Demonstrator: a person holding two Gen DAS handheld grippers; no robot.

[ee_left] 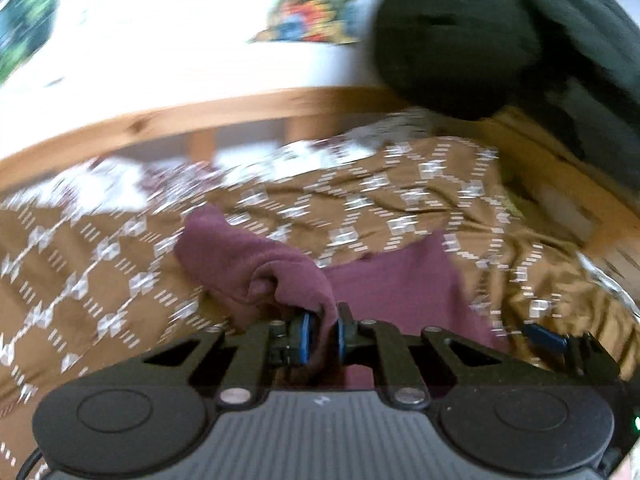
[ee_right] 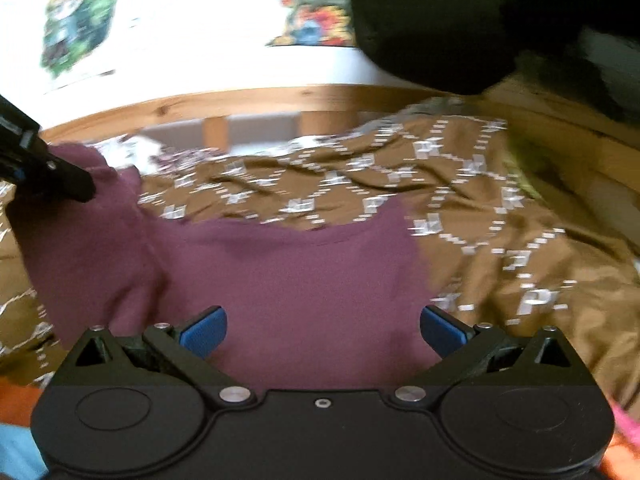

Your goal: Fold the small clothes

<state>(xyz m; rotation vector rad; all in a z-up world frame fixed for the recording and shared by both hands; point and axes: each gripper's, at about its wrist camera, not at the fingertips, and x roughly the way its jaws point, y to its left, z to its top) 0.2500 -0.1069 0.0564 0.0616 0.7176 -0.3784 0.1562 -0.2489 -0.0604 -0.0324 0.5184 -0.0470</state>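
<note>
While both views smear with motion blur, the left gripper (ee_left: 325, 330) has its blue pads pinched tight on a bunched fold of the maroon garment (ee_left: 256, 264), lifting that corner up off the bed. The rest of the cloth trails away to the right, lying flat on the brown patterned bedspread (ee_left: 380, 188). Over on the right wrist view, the right gripper (ee_right: 323, 330) sits with its blue pads spread wide apart, nothing between them, hovering just over the broad flat part of the maroon garment (ee_right: 288, 272). At the left edge of that view, the left gripper (ee_right: 48, 172) shows as a dark shape against the raised corner of the cloth. Behind the bedspread (ee_right: 460, 184) runs a wooden bed rail (ee_right: 240, 104), and a big dark object (ee_right: 432, 20), possibly a cushion or plush, though it is too blurred to tell, looms at upper right. Colourful pictures (ee_right: 80, 20) hang on the white wall.
</note>
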